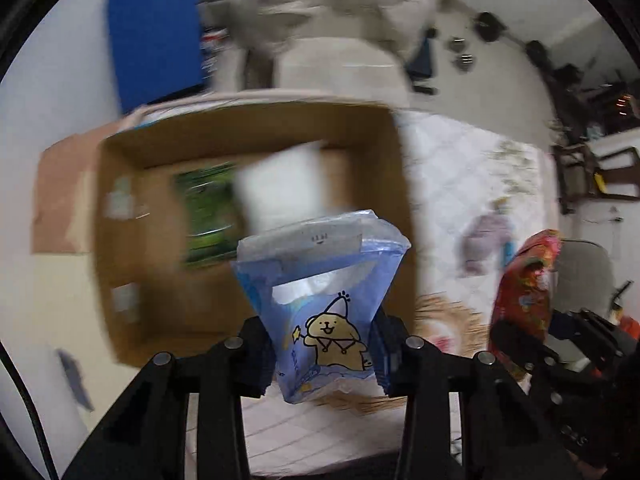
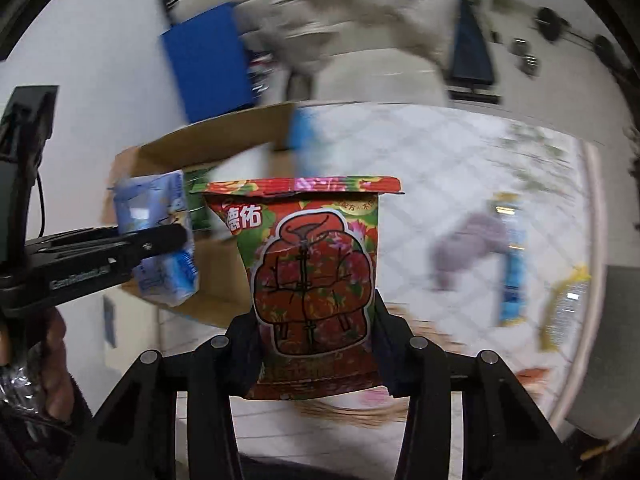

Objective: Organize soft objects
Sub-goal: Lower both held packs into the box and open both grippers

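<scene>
My left gripper (image 1: 322,354) is shut on a blue tissue pack (image 1: 324,300) with a cartoon bear, held up at the near edge of an open cardboard box (image 1: 132,240). The box holds a green pack (image 1: 208,216) and a white pack (image 1: 284,188). My right gripper (image 2: 316,344) is shut on a red and green tissue pack (image 2: 312,280) with a jacket drawing. It shows at the right of the left wrist view (image 1: 524,288). The left gripper (image 2: 160,240) with the blue pack (image 2: 160,240) shows at the left of the right wrist view, over the box (image 2: 216,148).
A white quilted bed surface (image 2: 440,160) lies under both grippers. On it lie a purple soft item (image 2: 464,248), a blue pack (image 2: 512,256) and a yellow-edged pack (image 2: 564,308). A blue panel (image 1: 156,36) and a pale cushioned seat (image 1: 340,68) stand behind the box.
</scene>
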